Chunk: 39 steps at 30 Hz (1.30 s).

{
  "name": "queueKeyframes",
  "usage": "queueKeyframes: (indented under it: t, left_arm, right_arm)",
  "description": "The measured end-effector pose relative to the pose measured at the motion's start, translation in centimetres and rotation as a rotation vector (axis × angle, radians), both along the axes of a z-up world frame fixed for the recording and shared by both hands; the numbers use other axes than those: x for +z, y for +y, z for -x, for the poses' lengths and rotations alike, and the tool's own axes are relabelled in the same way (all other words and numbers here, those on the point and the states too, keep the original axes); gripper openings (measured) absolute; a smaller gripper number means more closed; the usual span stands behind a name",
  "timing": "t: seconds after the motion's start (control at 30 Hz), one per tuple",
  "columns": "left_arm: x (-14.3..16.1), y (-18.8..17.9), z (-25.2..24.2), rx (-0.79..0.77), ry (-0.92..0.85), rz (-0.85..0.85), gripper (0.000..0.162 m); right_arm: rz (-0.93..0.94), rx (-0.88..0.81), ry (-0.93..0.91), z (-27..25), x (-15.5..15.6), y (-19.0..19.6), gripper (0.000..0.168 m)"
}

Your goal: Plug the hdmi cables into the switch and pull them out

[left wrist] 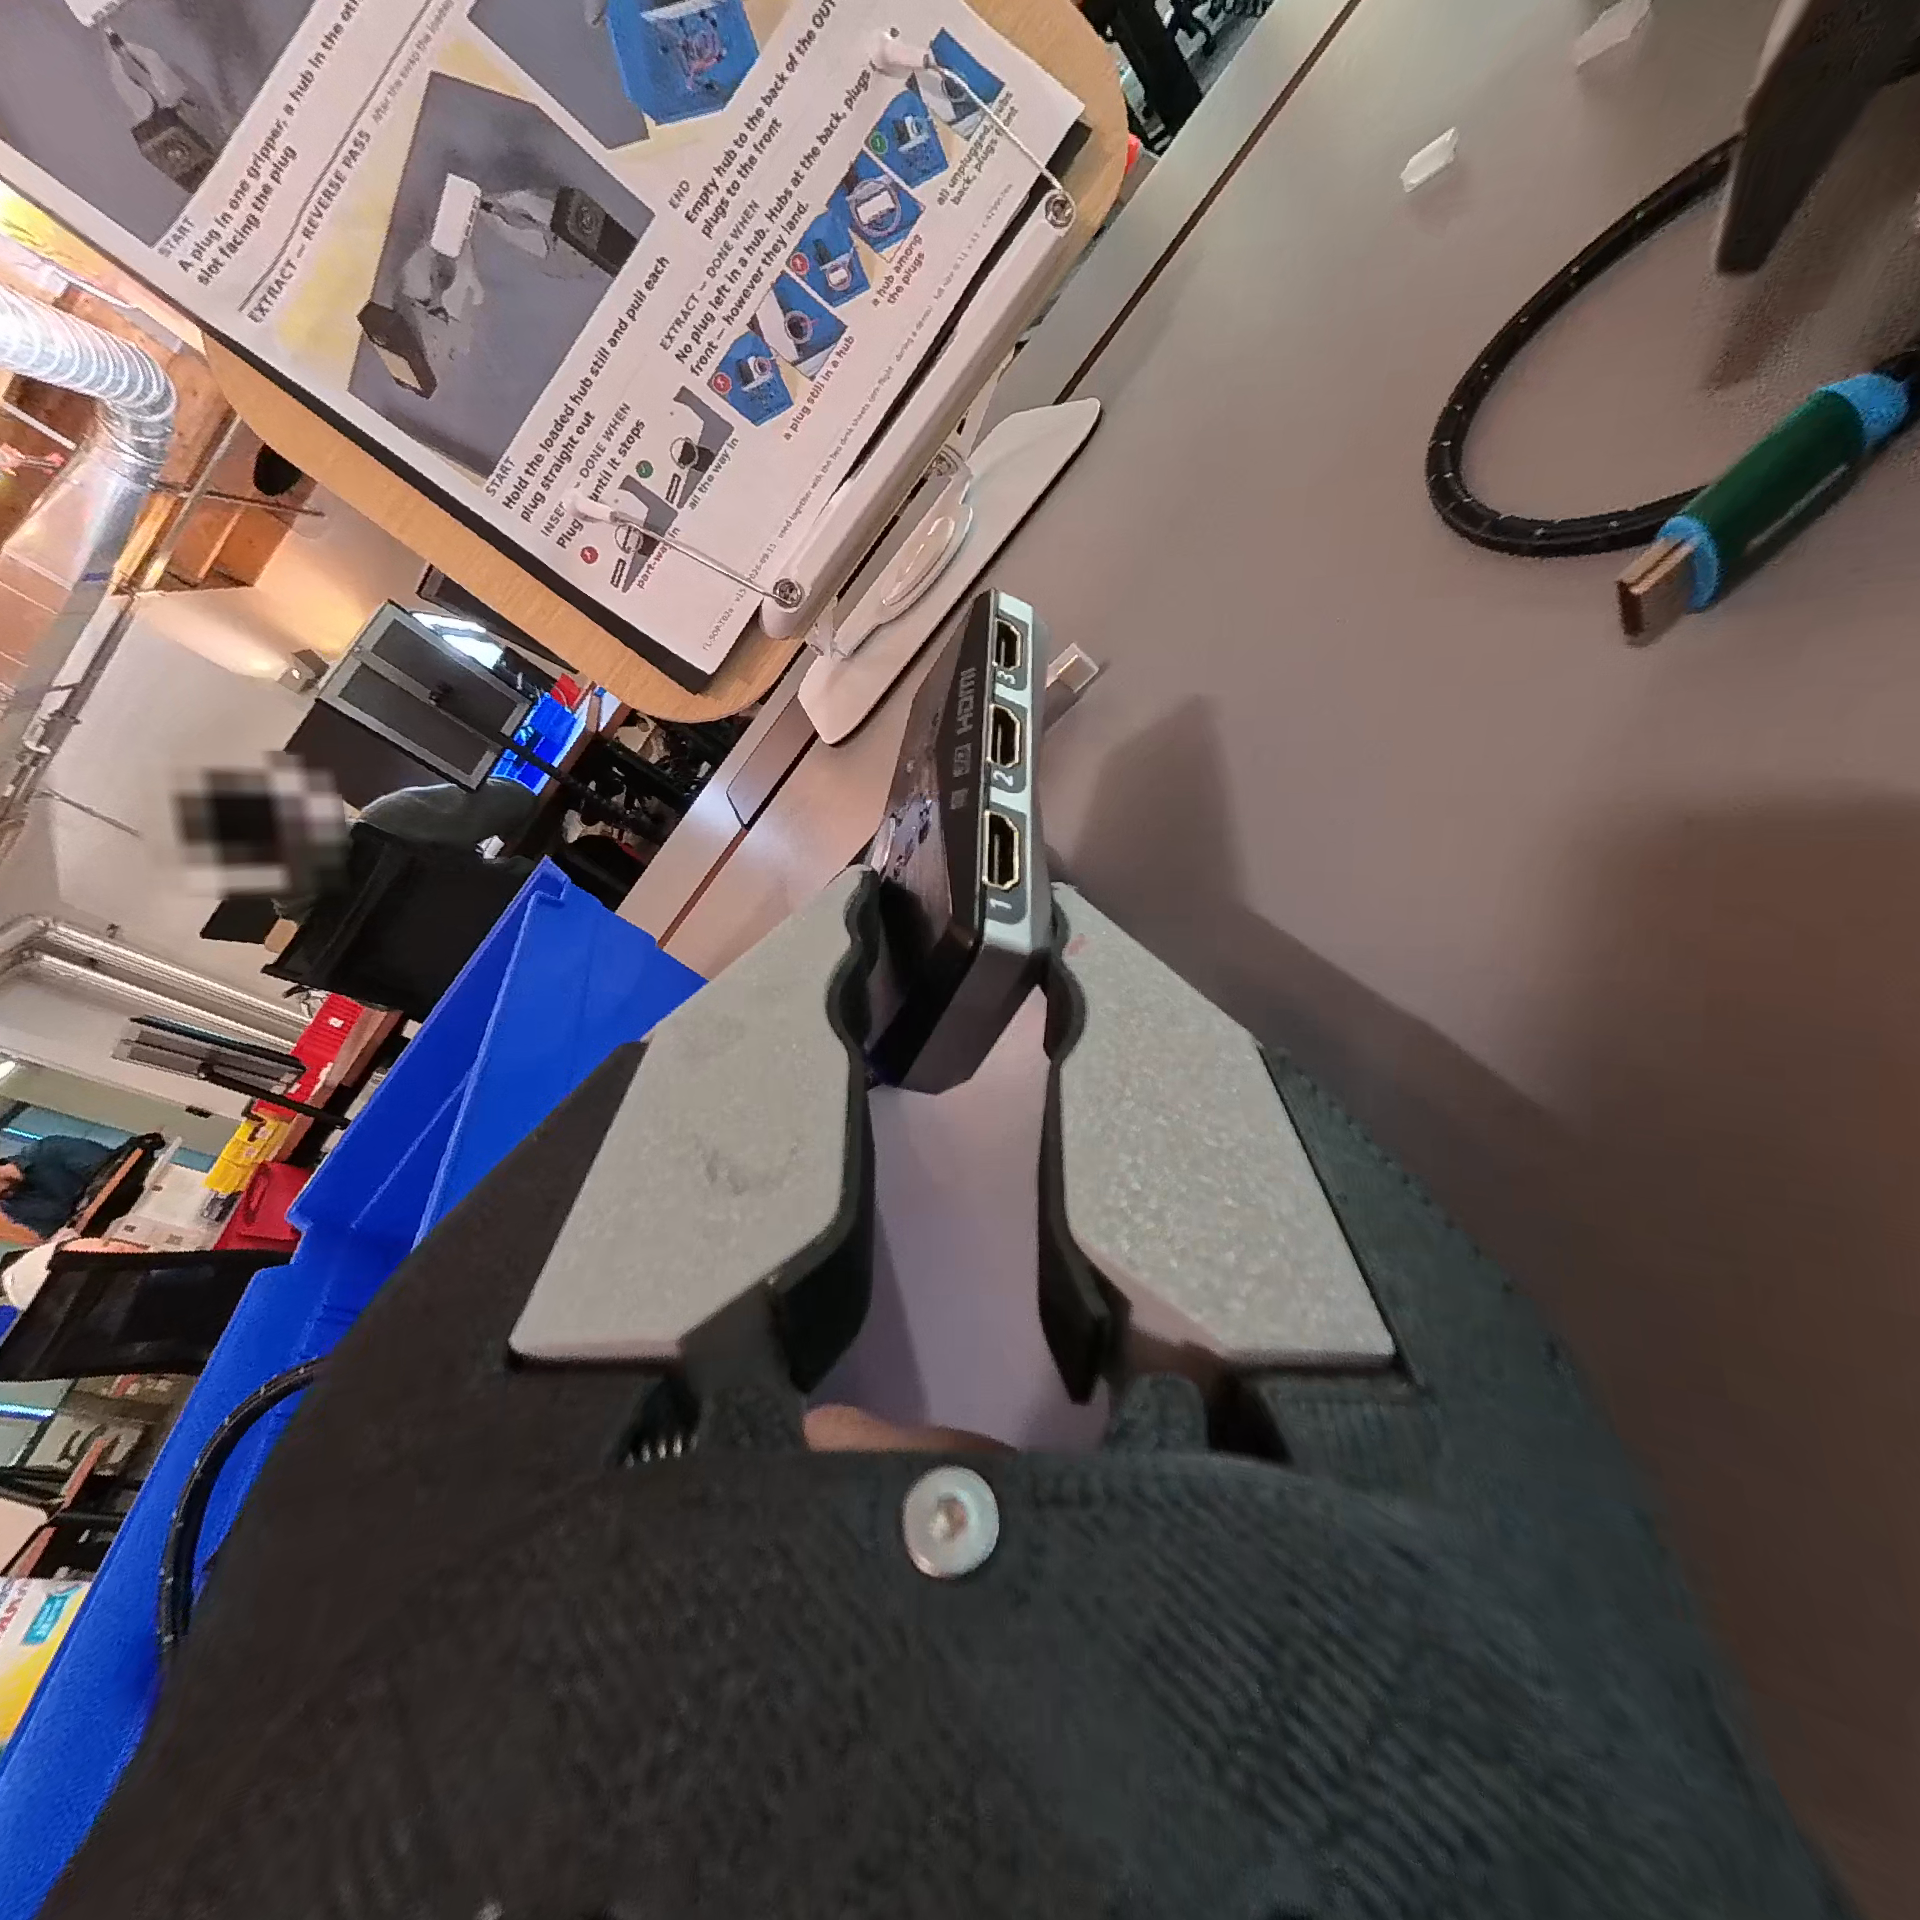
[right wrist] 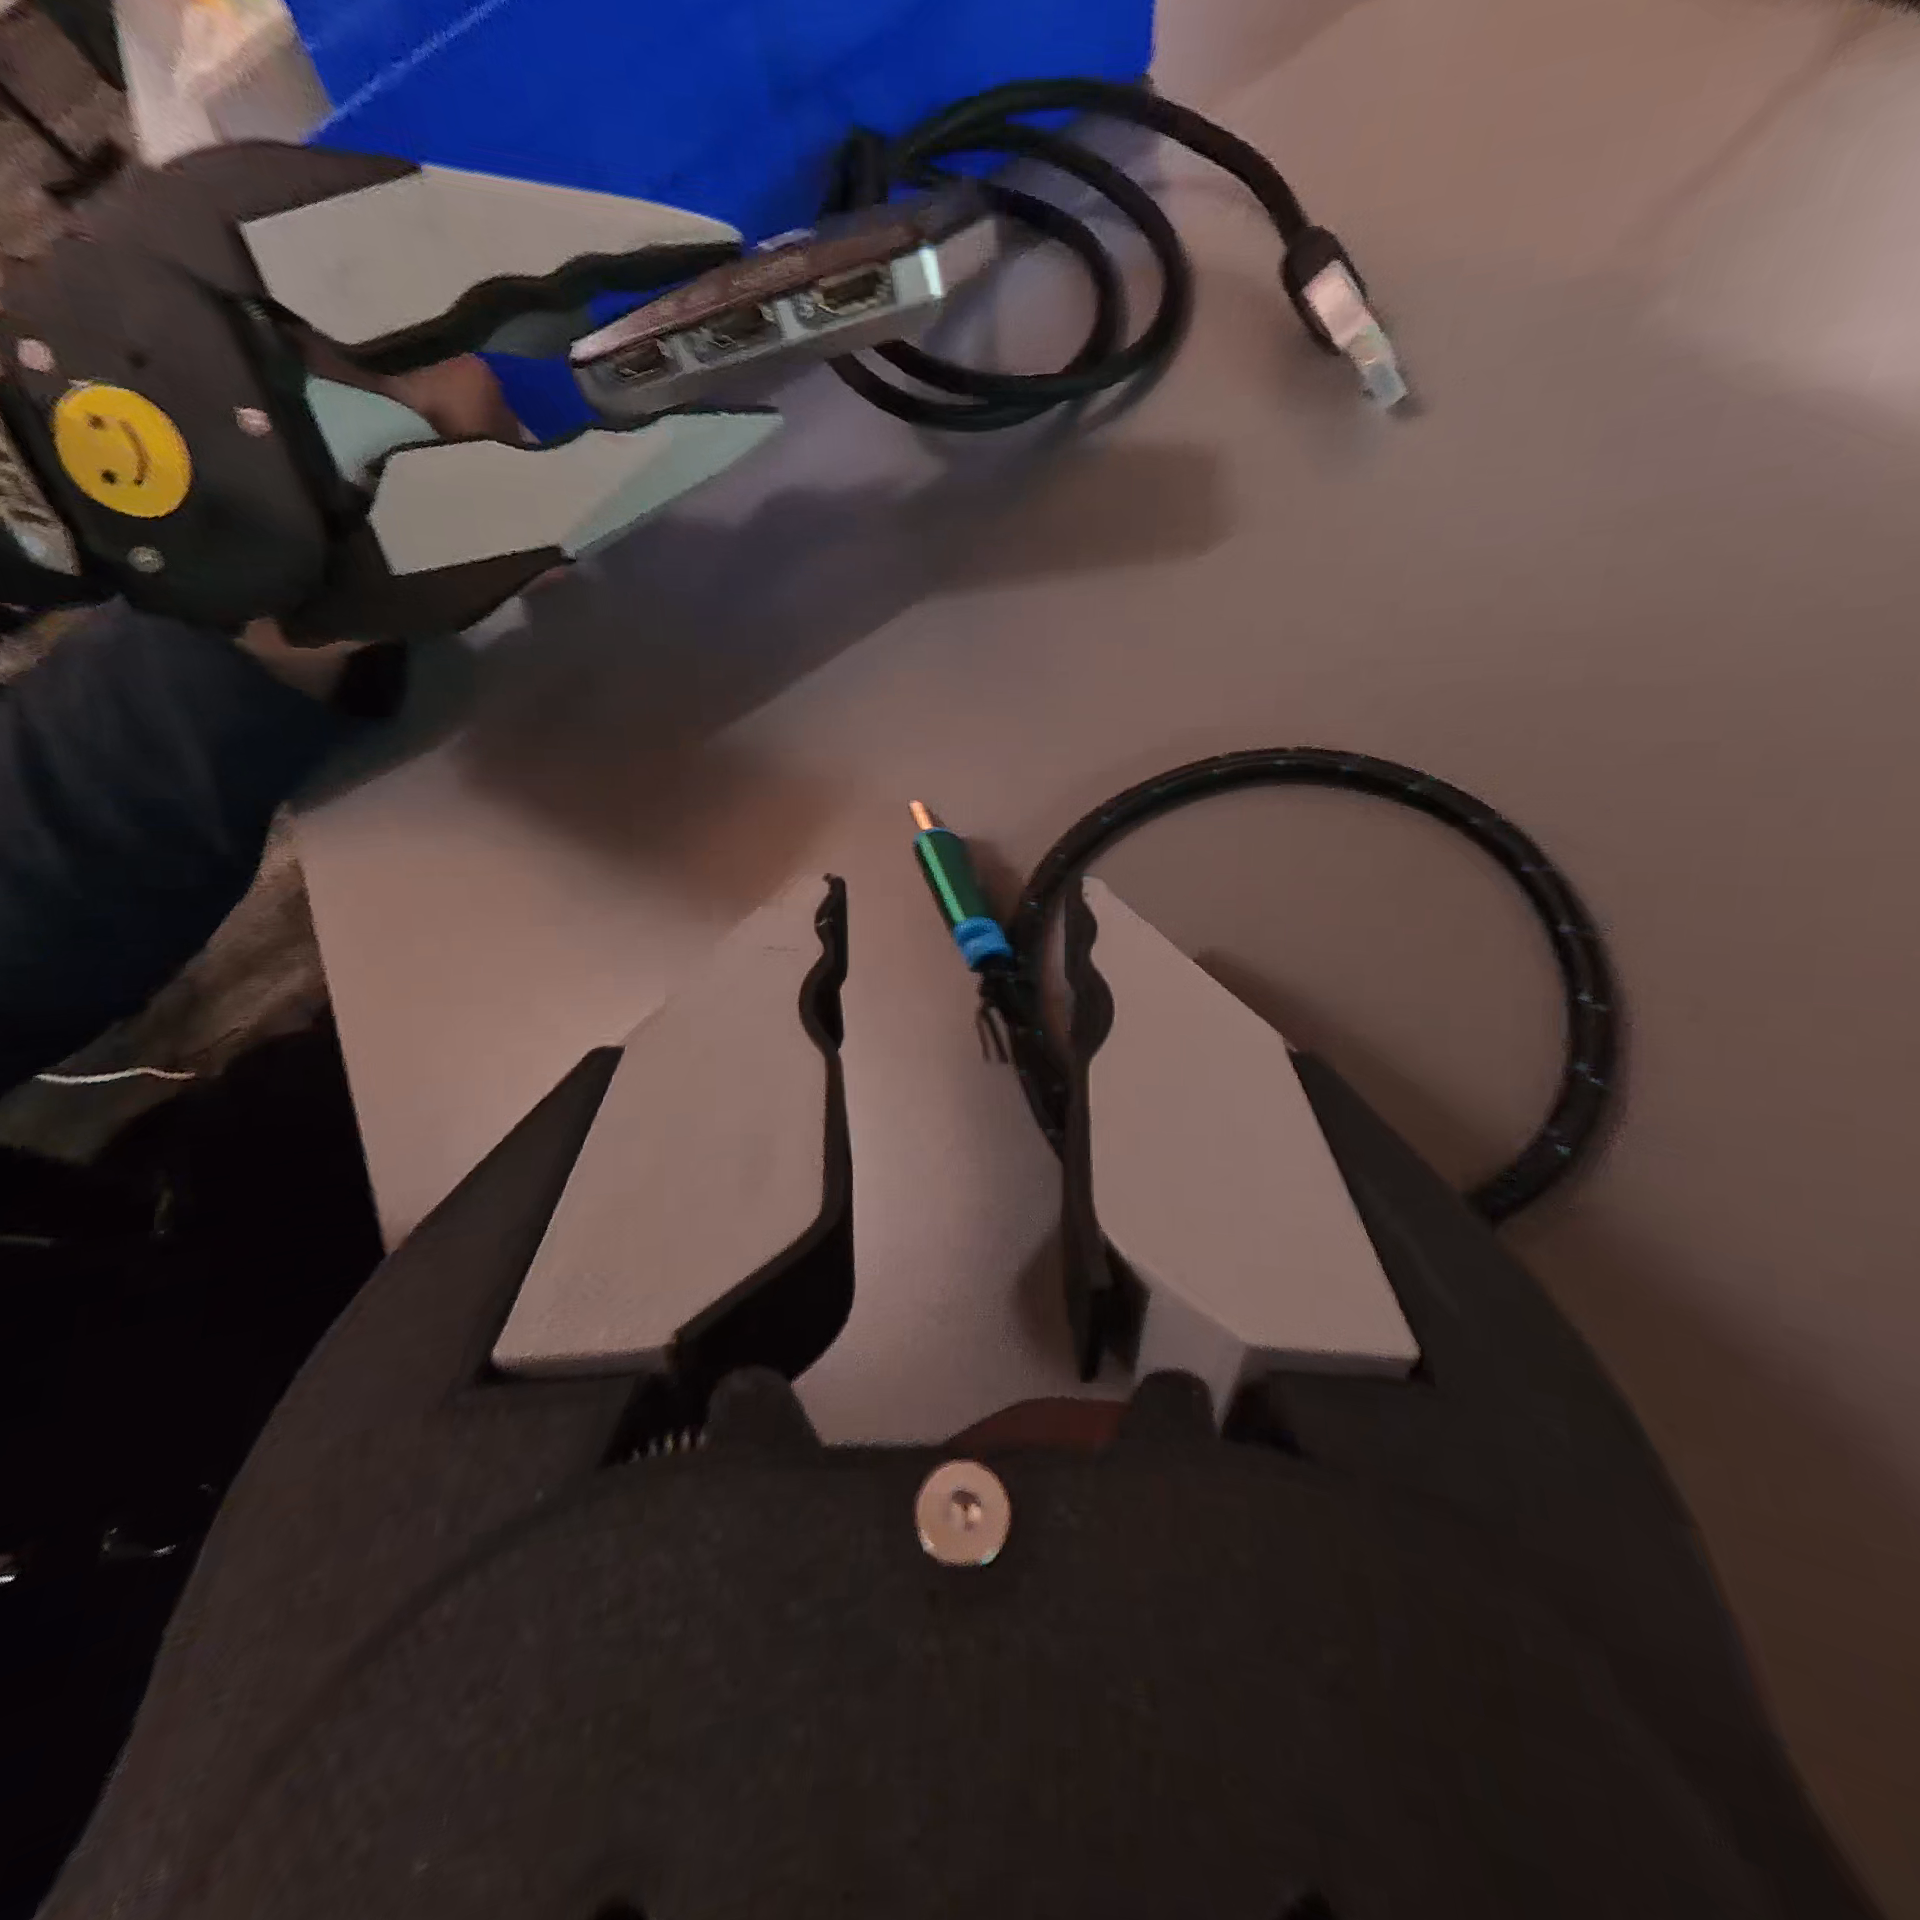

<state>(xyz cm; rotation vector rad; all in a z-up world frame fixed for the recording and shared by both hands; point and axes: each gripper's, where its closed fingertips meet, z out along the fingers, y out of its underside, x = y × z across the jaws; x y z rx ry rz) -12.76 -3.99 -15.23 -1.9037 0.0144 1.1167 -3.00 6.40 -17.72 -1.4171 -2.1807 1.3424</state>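
Observation:
My left gripper [left wrist: 956, 914] is shut on the HDMI switch [left wrist: 987, 790], a flat black and silver box with three empty ports facing out, held above the grey table. In the right wrist view the left gripper [right wrist: 665, 332] holds the switch [right wrist: 769, 312] at the upper left. My right gripper [right wrist: 956, 914] is open, its fingers on either side of a green HDMI plug [right wrist: 951, 883] with blue bands that lies on the table. That plug [left wrist: 1745, 520] and its looped black cable [left wrist: 1475, 447] also show in the left wrist view at the right.
A blue bin [left wrist: 436, 1122] stands at the left, also at the top of the right wrist view [right wrist: 727, 94]. A second black cable with a silver plug [right wrist: 1351, 322] lies behind the switch. An instruction sheet on a white stand [left wrist: 623, 312] is at the back. The table edge [right wrist: 343, 1039] is at the left. The gap from one gripper's tips to the other's is roughly 15 cm.

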Motion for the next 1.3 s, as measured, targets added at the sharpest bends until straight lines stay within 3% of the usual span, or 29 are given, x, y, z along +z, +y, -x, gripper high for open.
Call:
queueKeyframes:
  t: [0.2, 0.4, 0.67, 0.77, 0.93, 1.13, 1.3]
  left_arm:
    - [0.2, -0.1, 0.0, 0.0, -0.002, -0.01, 0.028]
    - [-0.3, 0.4, -0.8, -0.045, -0.009, 0.018, 0.029]
    - [-3.1, 1.9, -3.6, -0.212, -0.115, 0.155, 0.031]
    - [-3.6, 2.0, -3.9, -0.26, -0.228, 0.161, 0.033]
    - [-3.2, 2.6, -5.5, -0.394, -0.431, 0.115, 0.036]
    - [-3.3, 3.7, -5.0, -0.334, -0.286, 0.152, 0.034]
    - [-3.1, 3.3, -5.0, -0.333, -0.316, 0.122, 0.034]
  right_arm:
    - [-0.143, 0.073, -0.081, -0.3, -2.9, 0.1, 0.042]
    - [-0.484, 0.137, 0.155, 0.4, -3.7, 0.4, 0.009]
    - [-1.243, 0.151, 0.607, 1.4, 0.5, 1.4, 0.006]
    - [-1.44, 0.234, 0.621, 0.9, 0.0, 0.8, 0.006]
    - [-1.579, 0.238, 0.516, 1.5, -0.3, 2.2, 0.006]
    - [-1.627, 0.309, 0.488, 1.6, 0.1, 0.5, 0.006]
    - [-1.661, 0.298, 0.403, 1.9, -0.3, 1.1, 0.006]
